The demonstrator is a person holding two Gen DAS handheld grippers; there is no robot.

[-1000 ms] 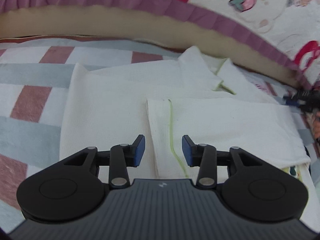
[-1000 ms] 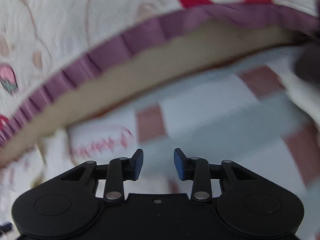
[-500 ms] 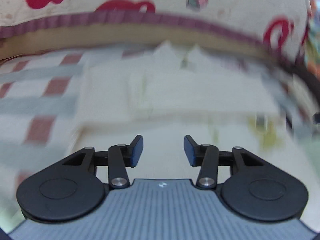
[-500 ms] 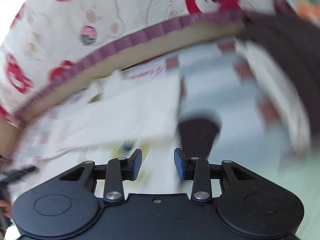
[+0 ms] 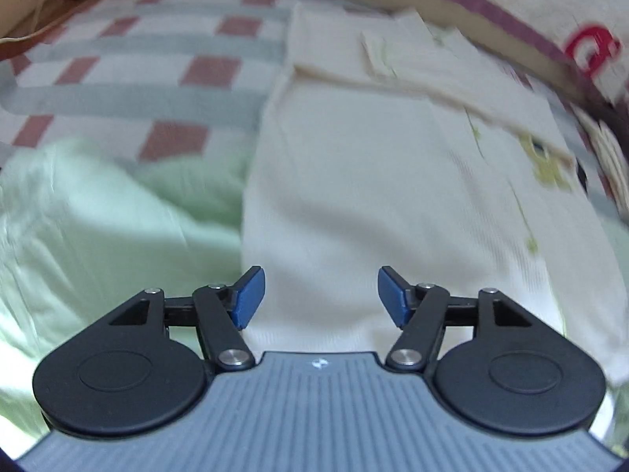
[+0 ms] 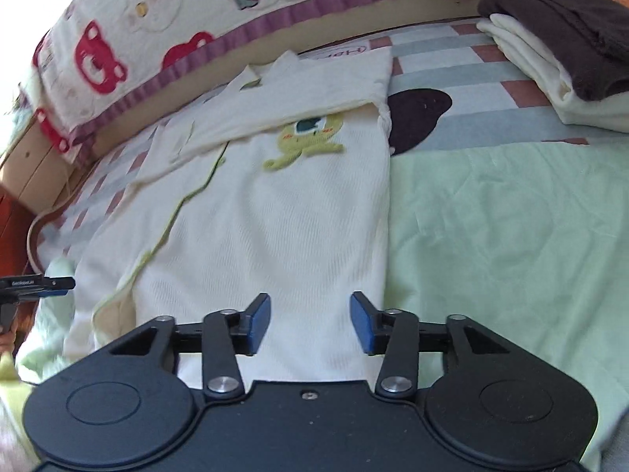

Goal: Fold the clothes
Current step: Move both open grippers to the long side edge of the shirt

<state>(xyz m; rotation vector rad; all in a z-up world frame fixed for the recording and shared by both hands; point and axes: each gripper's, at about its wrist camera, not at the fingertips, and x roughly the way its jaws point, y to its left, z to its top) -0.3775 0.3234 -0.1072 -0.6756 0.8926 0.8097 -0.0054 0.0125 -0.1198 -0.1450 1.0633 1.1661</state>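
Observation:
A cream ribbed baby garment (image 6: 267, 212) with a green cartoon patch (image 6: 306, 137) lies flat on the bed, its sleeves folded across the top. My right gripper (image 6: 310, 322) hangs open over the garment's near right hem, nothing between its blue pads. In the left wrist view the same garment (image 5: 373, 181) fills the middle, and my left gripper (image 5: 320, 297) stands open over its near left edge. The left gripper also shows at the far left of the right wrist view (image 6: 51, 284).
A pale green blanket (image 6: 503, 236) lies under and beside the garment. A folded stack of cream and brown clothes (image 6: 558, 63) sits at the back right. A bear-print quilt with a purple frill (image 6: 165, 39) runs along the far side above the checked sheet (image 5: 137, 59).
Both grippers have pulled back from the garment's top to its near hem. The left gripper has opened wider. The right view swung from the quilt down to the garment.

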